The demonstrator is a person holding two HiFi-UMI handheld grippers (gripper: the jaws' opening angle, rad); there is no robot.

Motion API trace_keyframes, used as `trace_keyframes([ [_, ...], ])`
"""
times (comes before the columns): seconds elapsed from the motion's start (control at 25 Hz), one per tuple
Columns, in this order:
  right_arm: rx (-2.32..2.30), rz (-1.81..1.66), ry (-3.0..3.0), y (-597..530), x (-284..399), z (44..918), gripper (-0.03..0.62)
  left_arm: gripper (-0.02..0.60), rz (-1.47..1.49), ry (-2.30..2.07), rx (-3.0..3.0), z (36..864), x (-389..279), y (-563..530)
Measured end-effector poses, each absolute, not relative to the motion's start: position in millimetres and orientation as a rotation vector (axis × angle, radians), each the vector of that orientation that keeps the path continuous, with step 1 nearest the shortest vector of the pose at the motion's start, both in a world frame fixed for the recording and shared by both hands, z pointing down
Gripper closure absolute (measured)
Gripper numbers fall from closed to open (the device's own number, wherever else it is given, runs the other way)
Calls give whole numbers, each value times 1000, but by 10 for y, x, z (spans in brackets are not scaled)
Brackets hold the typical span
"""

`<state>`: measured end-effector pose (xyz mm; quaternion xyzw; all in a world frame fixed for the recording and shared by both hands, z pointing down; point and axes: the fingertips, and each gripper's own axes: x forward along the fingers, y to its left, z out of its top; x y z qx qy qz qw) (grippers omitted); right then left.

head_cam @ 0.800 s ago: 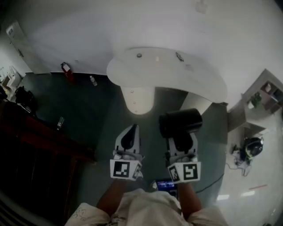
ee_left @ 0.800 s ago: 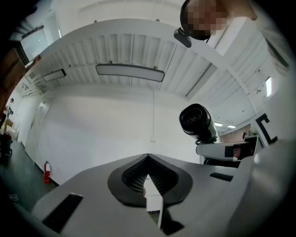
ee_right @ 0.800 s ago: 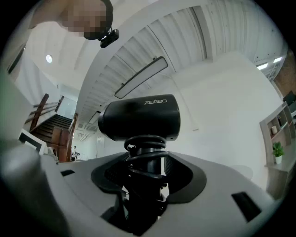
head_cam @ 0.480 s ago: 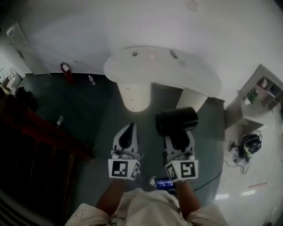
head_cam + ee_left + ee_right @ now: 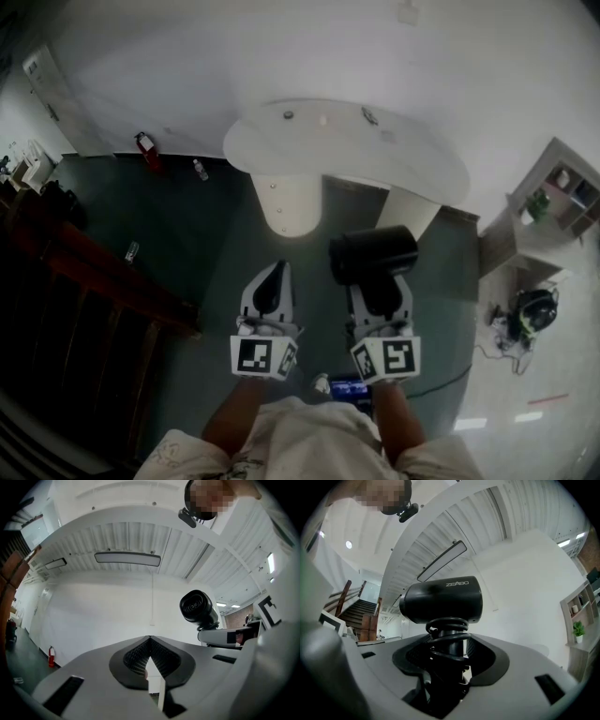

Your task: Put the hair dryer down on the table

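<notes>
A black hair dryer (image 5: 373,255) stands upright in my right gripper (image 5: 380,298), which is shut on its handle; the cord is coiled round that handle. The right gripper view shows the dryer's barrel (image 5: 443,599) lying crosswise above the jaws of the right gripper (image 5: 446,663). My left gripper (image 5: 271,283) is held beside it on the left, shut and empty. From the left gripper (image 5: 151,643) the dryer's nozzle (image 5: 197,606) shows up to the right. Both are held over the dark floor, short of the white curved table (image 5: 422,169).
Small items (image 5: 369,115) lie on the table top, which rests on white pedestals (image 5: 289,206). A fire extinguisher (image 5: 145,148) and a bottle (image 5: 199,170) stand on the floor at left. A wooden stair rail (image 5: 103,281) runs along the left; a shelf unit (image 5: 553,206) stands at right.
The view has shifted a little, so table and grippers sit slightly further left. The right gripper's hold on the dryer is unchanged and the left gripper stays shut.
</notes>
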<state>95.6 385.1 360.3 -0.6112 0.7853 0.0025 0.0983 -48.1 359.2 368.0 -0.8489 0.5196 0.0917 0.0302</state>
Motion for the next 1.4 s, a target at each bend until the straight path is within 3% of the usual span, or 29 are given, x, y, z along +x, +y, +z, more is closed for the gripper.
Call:
trace_keyframes([
  [0.64,-1792,10,2346,3401,955,3639,364,584,323,1582,-2602,3619,-442,3181],
  [1.4,-1816,92,2445,1726,425,3669,364,584,341,1622,-2665,3727,-833,1525],
])
